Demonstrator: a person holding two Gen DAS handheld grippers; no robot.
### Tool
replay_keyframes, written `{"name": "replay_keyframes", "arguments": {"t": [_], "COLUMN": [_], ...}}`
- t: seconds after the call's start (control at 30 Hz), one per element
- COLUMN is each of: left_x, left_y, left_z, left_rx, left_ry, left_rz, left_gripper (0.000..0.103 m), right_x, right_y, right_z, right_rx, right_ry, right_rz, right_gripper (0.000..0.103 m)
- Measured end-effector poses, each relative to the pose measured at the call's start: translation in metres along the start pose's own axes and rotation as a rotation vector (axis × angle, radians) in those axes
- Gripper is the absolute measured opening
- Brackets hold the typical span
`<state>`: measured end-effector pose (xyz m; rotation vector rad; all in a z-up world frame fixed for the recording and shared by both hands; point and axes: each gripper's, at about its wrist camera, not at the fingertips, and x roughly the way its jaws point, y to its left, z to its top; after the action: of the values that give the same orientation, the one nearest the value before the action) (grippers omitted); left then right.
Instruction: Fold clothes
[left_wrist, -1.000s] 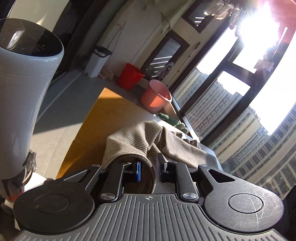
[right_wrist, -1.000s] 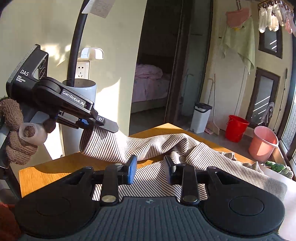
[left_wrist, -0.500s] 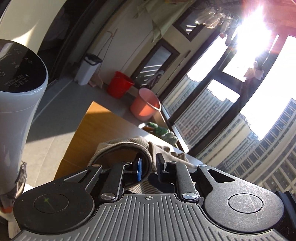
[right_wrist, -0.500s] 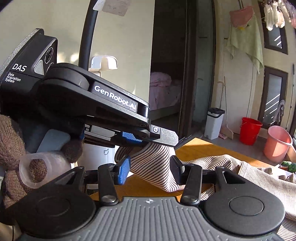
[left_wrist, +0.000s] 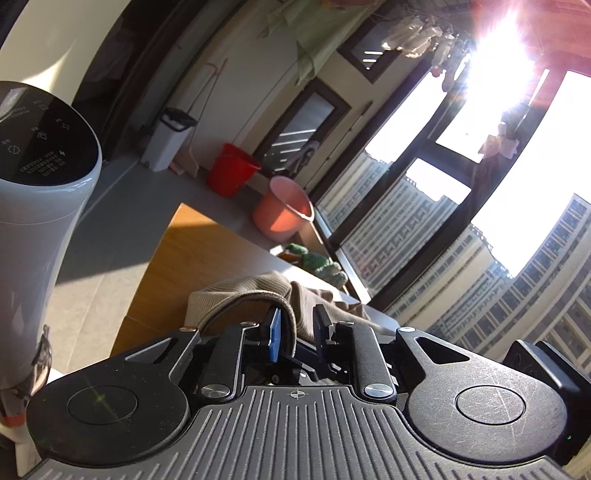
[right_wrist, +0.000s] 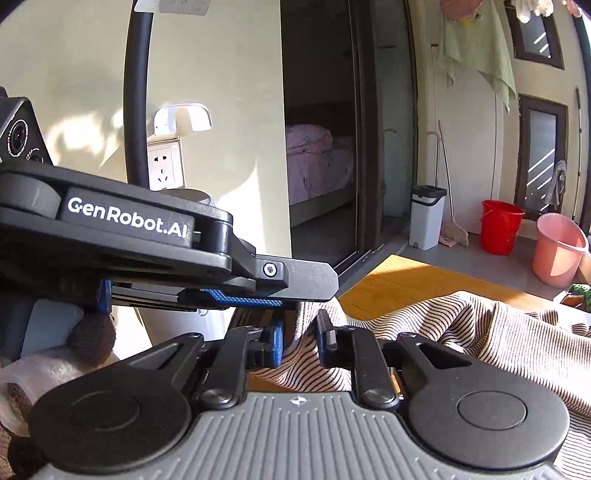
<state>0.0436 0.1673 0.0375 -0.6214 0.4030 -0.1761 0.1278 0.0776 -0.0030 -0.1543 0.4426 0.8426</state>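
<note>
A beige garment with thin dark stripes (right_wrist: 461, 332) lies bunched on the wooden table (right_wrist: 413, 280). My left gripper (left_wrist: 295, 326) holds the garment's hem or cuff (left_wrist: 258, 291) between its blue-padded fingers, lifted above the table. In the right wrist view the left gripper (right_wrist: 273, 295) sits close at the left, its fingers over the same fabric end. My right gripper (right_wrist: 300, 332) has its jaws around the striped fabric just below the left gripper, with a narrow gap showing at the fabric.
A white cylindrical appliance (left_wrist: 37, 206) stands close at the left. Beyond the table are a white bin (right_wrist: 426, 218), a red bucket (right_wrist: 500, 227) and a pink bucket (right_wrist: 557, 249). Bright sun glares through the window (left_wrist: 498, 62). An open doorway (right_wrist: 321, 166) lies behind.
Both grippers have come together at the garment's end. The left gripper lifted the cuff; the right gripper moved up to it and its jaws narrowed around the fabric.
</note>
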Motion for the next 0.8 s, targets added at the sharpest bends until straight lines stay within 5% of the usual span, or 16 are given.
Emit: {"name": "replay_keyframes", "arguments": {"t": [0.03, 0.1, 0.27, 0.53, 0.8], "left_x": [-0.004, -0.013, -0.016, 0.037, 0.081], "left_y": [-0.001, -0.005, -0.014, -0.032, -0.062], "left_z": [0.002, 0.008, 0.011, -0.024, -0.058], "left_rx": [0.006, 0.012, 0.045, 0.094, 0.245], "left_ry": [-0.026, -0.076, -0.094, 0.109, 0.238], "left_rz": [-0.007, -0.014, -0.041, -0.060, -0.028], "left_gripper": [0.035, 0.061, 0.089, 0.097, 0.101], "right_x": [0.004, 0.009, -0.040, -0.122, -0.133], "right_y": [-0.008, -0.028, -0.123, -0.254, -0.304], "right_z": [0.003, 0.013, 0.064, 0.030, -0.043], "right_rx": [0.008, 0.025, 0.196, 0.410, 0.516], "right_ry": [0.008, 0.009, -0.160, -0.217, -0.074], "right_rz": [-0.004, -0.025, -0.179, -0.464, -0.537], "right_gripper": [0.005, 0.004, 0.004, 0.004, 0.004]}}
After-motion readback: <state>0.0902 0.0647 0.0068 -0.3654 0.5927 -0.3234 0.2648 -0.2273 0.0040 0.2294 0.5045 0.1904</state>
